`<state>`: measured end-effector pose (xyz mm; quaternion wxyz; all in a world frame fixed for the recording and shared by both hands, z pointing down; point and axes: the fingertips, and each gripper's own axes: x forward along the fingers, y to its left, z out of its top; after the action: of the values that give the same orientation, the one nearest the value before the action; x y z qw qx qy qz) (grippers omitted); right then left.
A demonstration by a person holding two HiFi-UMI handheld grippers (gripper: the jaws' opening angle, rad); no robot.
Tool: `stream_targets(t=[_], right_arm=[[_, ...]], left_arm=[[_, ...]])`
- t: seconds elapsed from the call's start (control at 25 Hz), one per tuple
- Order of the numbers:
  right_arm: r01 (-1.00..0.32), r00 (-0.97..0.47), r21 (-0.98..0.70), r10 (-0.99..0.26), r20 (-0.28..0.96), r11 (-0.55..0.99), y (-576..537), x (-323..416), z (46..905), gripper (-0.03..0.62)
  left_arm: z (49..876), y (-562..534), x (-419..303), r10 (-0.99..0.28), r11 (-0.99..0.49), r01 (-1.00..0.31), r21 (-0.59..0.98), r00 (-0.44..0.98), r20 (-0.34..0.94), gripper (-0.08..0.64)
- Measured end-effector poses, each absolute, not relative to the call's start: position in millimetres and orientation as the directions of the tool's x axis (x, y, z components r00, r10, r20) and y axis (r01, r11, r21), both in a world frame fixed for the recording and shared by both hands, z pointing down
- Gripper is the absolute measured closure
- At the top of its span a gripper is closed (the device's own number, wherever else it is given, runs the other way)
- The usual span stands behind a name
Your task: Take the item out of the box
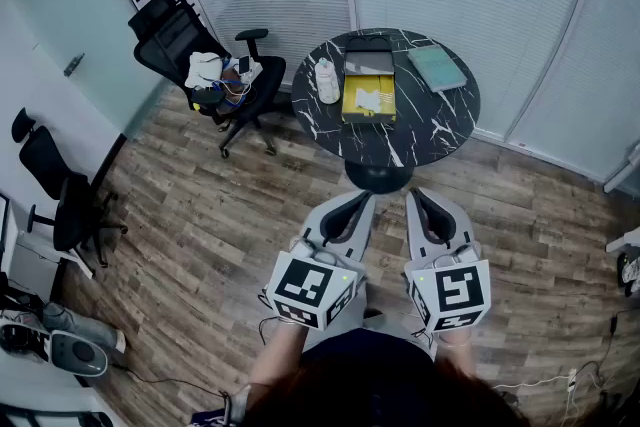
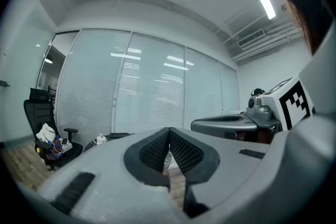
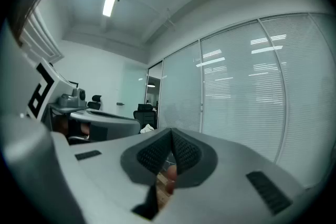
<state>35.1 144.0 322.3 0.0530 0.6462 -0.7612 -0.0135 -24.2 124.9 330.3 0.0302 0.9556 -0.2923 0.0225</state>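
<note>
Head view: open yellow box (image 1: 349, 111) holds a white item (image 1: 369, 100).

Too small to make out: contents of the box (image 1: 352, 107) at the middle of the table (image 1: 440, 125), and the white thing (image 1: 327, 80) by its left edge. Cut off by the head view's right border, unidentifiable: a white object (image 1: 630, 241).
</note>
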Motion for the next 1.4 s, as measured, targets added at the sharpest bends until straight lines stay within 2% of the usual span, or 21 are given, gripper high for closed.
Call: stream_targets(t=[0.56, 1.4], right_arm=[[-0.986, -0.168, 0.012, -0.984, 0.057, 0.169, 117.6, 44.7, 322.9, 0.569], [-0.99, -0.14, 0.017, -0.983, 0.115, 0.143, 21.5, 57.9, 336.5, 0.569]], left_arm=[[334.2, 97.4, -18.4, -0.555, -0.828, -0.558, 0.061, 0.829, 0.067, 0.534], [356.0, 13.5, -14.1, -0.532, -0.834, -0.543, 0.101, 0.839, 0.112, 0.534]])
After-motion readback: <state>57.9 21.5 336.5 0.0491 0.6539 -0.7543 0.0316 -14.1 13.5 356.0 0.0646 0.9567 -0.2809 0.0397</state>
